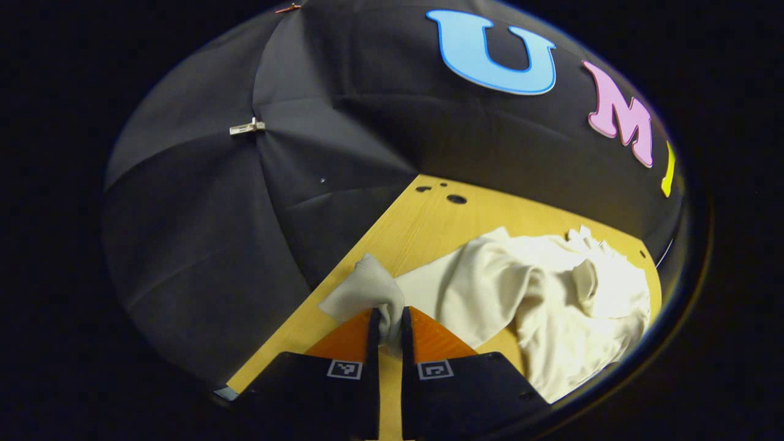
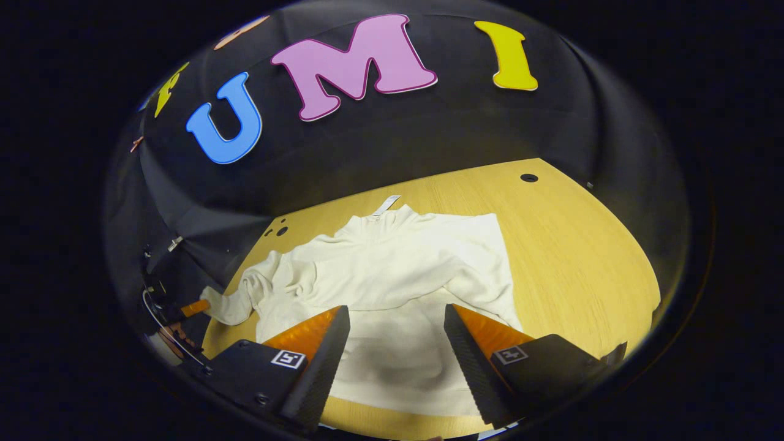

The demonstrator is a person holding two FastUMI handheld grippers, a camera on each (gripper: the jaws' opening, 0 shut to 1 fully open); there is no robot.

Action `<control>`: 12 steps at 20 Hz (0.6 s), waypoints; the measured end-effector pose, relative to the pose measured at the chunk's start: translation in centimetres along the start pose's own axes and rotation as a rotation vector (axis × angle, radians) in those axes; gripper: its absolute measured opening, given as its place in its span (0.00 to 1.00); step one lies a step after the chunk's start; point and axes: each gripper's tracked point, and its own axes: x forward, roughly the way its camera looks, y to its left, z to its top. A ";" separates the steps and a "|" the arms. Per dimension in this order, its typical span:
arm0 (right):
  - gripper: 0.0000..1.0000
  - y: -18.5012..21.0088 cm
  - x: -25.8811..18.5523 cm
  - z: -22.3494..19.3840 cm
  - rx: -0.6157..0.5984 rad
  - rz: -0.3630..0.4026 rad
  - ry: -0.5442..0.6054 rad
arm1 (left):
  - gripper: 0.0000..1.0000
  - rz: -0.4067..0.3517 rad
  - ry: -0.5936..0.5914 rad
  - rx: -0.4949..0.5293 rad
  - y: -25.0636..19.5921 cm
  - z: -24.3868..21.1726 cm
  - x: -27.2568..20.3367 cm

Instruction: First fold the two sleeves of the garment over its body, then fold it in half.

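In the left gripper view, the left gripper point(image 1: 387, 334) has its two fingers drawn close together, pinching the cuff end of a sleeve point(image 1: 367, 288) of the cream garment point(image 1: 551, 306). The cuff bunches up just ahead of the fingertips and stands a little off the wooden table point(image 1: 429, 220). From the pinch the sleeve runs ahead and to the right into the body of the garment, which lies rumpled on the table to the right of this gripper. Beyond the table stands the black cloth wall point(image 1: 245, 214).

In the right gripper view, the left gripper point(image 2: 195, 307) shows far off to the left, at the edge of the table point(image 2: 582, 257), touching the end of the same sleeve point(image 2: 236, 303). The right gripper point(image 2: 397, 334) hangs with its fingers spread wide apart, pressing on nothing. The garment point(image 2: 398, 269) lies directly ahead of and beneath those fingers, its collar away from the gripper and a small white tag point(image 2: 387, 204) at the neck. The other sleeve point(image 2: 474, 285) seems already laid across the body, though the folds make that hard to judge. Bare tabletop stretches to the right of this gripper.
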 end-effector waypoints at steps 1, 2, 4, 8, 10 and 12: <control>0.97 -0.3 -0.1 0.0 -0.002 0.002 -0.001 | 0.19 -0.017 -0.023 0.003 -1.2 1.0 -0.6; 0.97 -0.3 -0.2 0.2 0.003 0.006 -0.005 | 0.19 -0.038 -0.045 0.009 -2.7 2.2 -1.2; 0.97 -0.5 -0.2 0.1 0.011 0.013 -0.005 | 0.19 -0.084 -0.081 0.023 -5.8 4.3 -2.2; 0.97 -1.8 -0.5 0.1 0.021 0.000 -0.009 | 0.18 -0.164 -0.135 0.065 -11.6 7.5 -4.1; 0.98 -2.6 -0.7 -0.1 0.023 -0.016 -0.011 | 0.18 -0.207 -0.152 0.092 -14.7 8.5 -5.0; 0.97 -3.3 -0.9 0.1 0.036 -0.019 -0.018 | 0.18 -0.254 -0.163 0.112 -18.0 9.2 -5.9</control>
